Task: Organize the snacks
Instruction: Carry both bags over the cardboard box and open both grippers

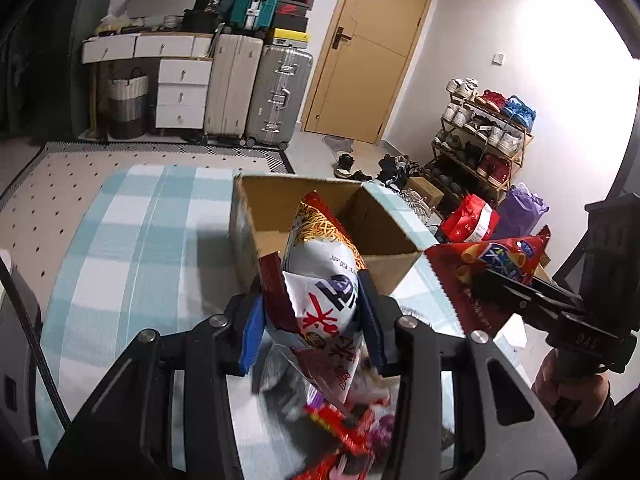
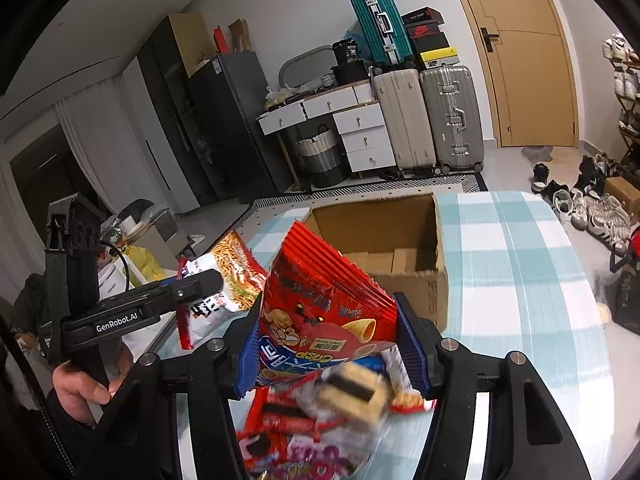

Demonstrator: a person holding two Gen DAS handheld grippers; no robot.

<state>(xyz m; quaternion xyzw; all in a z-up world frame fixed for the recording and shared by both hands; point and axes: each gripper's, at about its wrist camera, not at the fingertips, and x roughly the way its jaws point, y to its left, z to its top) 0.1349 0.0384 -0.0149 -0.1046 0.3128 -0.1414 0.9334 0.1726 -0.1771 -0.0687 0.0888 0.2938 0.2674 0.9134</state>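
right wrist alone shows fridge.

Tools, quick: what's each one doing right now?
Left tool: closed on the white bag.
Right tool: closed on the red bag.

Black left gripper with blue ribbed pads, silver screws.

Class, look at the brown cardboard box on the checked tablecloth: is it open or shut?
Open. The brown cardboard box shows its bare inside walls and floor, with no flaps over the top.
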